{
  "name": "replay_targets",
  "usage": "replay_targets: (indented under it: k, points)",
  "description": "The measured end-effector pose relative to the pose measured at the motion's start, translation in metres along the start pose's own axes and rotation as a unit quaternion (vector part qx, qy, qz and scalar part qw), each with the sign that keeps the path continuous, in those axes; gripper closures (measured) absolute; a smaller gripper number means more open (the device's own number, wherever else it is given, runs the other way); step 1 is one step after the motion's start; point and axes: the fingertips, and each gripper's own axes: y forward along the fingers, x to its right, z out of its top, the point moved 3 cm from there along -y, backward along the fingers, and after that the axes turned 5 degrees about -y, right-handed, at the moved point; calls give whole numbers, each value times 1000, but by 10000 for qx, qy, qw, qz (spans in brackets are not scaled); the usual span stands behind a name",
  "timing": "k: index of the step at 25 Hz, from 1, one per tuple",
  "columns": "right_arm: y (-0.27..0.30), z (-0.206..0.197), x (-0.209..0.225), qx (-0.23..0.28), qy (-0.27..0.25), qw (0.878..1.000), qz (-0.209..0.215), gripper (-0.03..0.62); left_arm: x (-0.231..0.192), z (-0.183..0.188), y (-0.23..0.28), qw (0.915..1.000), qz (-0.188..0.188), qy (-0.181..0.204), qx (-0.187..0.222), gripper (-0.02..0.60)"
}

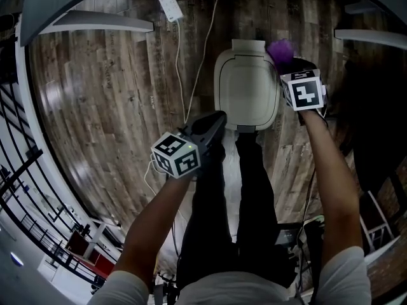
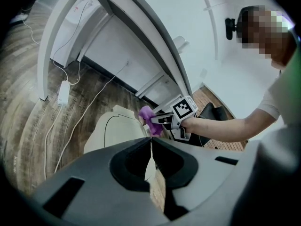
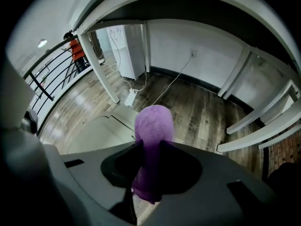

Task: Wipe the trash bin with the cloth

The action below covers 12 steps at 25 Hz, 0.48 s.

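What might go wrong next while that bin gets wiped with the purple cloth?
The cloth bulges past the grip of the right claw and may slip out during rubbing. The trash bin stands free on the floor, and the shut left claw is not steadying it, so pushing may slide it. A power strip lies nearby and may get knocked.

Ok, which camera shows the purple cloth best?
The right gripper view: the purple cloth fills the centre, clamped in the right gripper. The head view shows only a tuft of it past the marker cube; the left gripper view shows it small and distant.
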Motion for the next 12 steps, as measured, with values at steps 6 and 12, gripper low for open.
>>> replay_targets:
  k: [6, 12]
  points:
    - [-8, 30, -78, 354, 239, 9973, 593, 485, -6, 4, -13, 9999, 96, 33, 70, 569]
    - [-1, 49, -163, 466, 530, 9896, 1253, 485, -18, 1, -29, 9996, 262, 21, 121, 569]
